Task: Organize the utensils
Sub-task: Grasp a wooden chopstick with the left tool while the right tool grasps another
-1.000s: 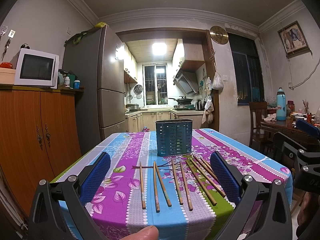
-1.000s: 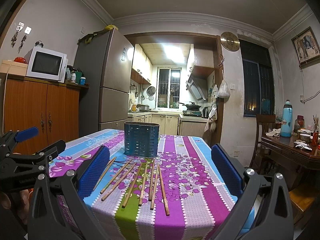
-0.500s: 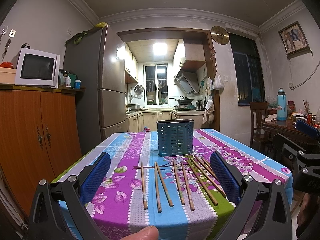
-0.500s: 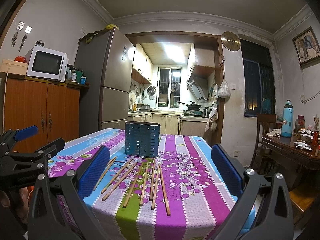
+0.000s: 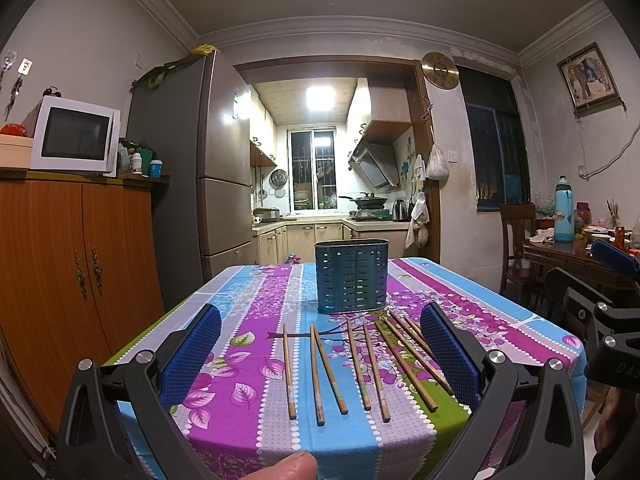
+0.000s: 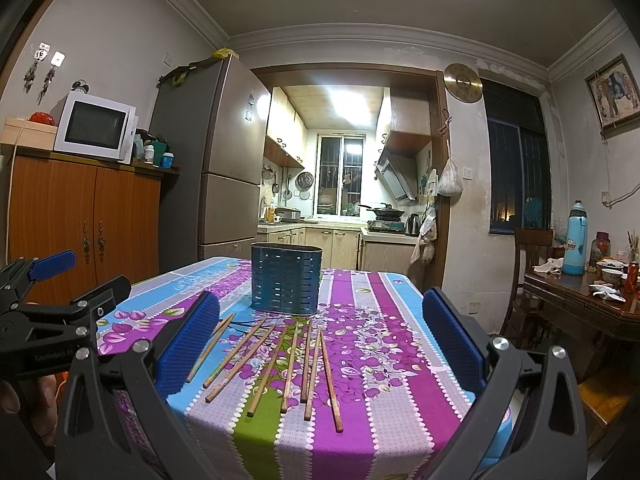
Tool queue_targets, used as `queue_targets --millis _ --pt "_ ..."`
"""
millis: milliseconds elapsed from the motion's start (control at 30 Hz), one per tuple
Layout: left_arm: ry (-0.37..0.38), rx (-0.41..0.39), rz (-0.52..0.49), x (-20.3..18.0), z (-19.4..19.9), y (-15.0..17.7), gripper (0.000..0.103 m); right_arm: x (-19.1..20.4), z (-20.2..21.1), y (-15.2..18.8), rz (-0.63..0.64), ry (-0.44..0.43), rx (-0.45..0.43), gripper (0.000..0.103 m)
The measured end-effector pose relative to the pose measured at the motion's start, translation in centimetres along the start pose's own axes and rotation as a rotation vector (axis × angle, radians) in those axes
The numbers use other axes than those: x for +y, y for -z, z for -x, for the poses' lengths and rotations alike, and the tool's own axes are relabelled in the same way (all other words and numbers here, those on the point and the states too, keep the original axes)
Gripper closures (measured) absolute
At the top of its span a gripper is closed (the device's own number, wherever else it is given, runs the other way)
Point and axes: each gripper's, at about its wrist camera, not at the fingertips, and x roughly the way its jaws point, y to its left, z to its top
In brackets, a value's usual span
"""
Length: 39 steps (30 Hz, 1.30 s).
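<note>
Little has changed over the last second: both grippers have eased slightly closer to the table, and the chopsticks sit a touch nearer in each view. The left gripper (image 5: 320,354) hangs above the near table edge with its jaws spread wide and empty; a fingertip (image 5: 286,468) shows at the bottom only in this view. The right gripper (image 6: 320,340) is likewise wide open, holding nothing. The chopsticks (image 5: 360,360) lie loose in a row on the flowered tablecloth (image 5: 240,380), between the jaws in both views. Just behind them stands the blue slotted holder (image 5: 351,276), upright. Only the right view shows the left gripper from the side. A fridge (image 5: 208,152) and kitchen lie beyond.
</note>
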Motion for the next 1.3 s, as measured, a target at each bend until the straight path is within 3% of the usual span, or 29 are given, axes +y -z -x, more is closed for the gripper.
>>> queue_targets --millis 167,233,300,333,367,400,433,667,967,1133,1267,1300 --pt "0.047 0.040 0.024 2.1 -1.0 -0.2 0.003 -0.3 -0.8 0.5 -0.026 -0.050 0.059 0.005" --pt "0.000 0.119 0.038 4.3 -2.7 0.2 0.003 -0.5 -1.6 1.7 -0.060 -0.116 0.128 0.011" --pt "-0.012 0.173 0.058 6.7 -4.2 0.8 0.003 0.0 -2.5 3.3 -0.061 -0.175 0.213 0.046" --pt "-0.030 0.181 0.064 7.5 -4.6 1.1 0.003 0.4 -3.1 4.3 -0.062 -0.198 0.253 0.055" --pt "-0.072 0.189 0.073 8.9 -5.3 1.6 0.004 0.6 -3.7 5.2 -0.069 -0.221 0.288 0.071" --pt "-0.097 0.200 0.085 10.0 -5.8 2.1 0.004 0.9 -4.6 6.3 -0.076 -0.244 0.337 0.081" --pt "-0.104 0.216 0.099 11.1 -6.3 2.6 0.004 1.0 -5.2 7.1 -0.081 -0.256 0.366 0.083" --pt "-0.077 0.306 0.069 11.8 -8.8 5.5 0.013 1.7 -8.5 9.7 -0.111 -0.289 0.420 0.086" --pt "0.034 0.324 0.044 8.6 -10.4 8.5 0.014 3.9 -10.5 11.1 -0.051 -0.280 0.438 0.085" --pt "0.108 0.357 0.004 6.5 -11.2 9.5 0.042 4.1 -10.6 11.1 -0.050 -0.254 0.424 0.086" --pt "0.121 0.369 -0.042 5.7 -11.7 10.2 0.061 4.3 -10.8 11.1 -0.054 -0.249 0.421 0.086" --pt "0.119 0.365 -0.049 5.7 -11.7 10.2 0.071 4.3 -10.8 11.0 -0.053 -0.247 0.420 0.086"
